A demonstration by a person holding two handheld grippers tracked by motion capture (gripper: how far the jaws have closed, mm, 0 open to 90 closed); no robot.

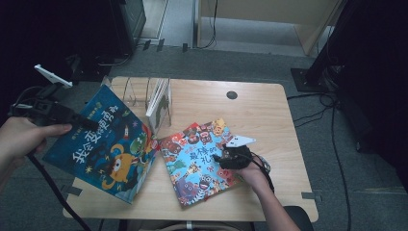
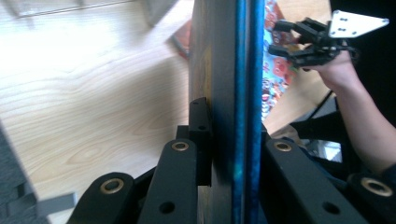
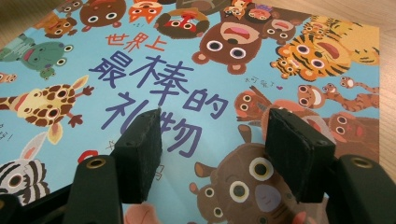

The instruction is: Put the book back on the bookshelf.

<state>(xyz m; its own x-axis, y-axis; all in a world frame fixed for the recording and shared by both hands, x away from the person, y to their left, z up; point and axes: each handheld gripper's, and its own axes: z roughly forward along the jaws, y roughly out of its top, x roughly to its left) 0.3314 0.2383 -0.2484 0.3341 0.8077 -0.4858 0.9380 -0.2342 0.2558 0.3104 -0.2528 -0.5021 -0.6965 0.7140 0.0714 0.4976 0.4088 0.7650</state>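
Books to rack: one in the air, one flat on table, none shelved yet.

High view: left gripper (image 1: 72, 120) pinches the dark-blue book (image 1: 103, 144) by its edge, tilted up off the table (image 1: 269, 110), just beside the clear rack (image 1: 149, 96); animal book (image 1: 199, 161) lies flat w/ right gripper (image 1: 226, 156) over it. Left gripper view: jaws pressed tight on the blue book's edge (image 2: 236, 93). Right gripper view: jaws spread over the animal cover (image 3: 187, 70), prob. not gripping. Left to do: slot both.

Two picture books (image 1: 103, 144) — one wire rack (image 1: 144, 94).
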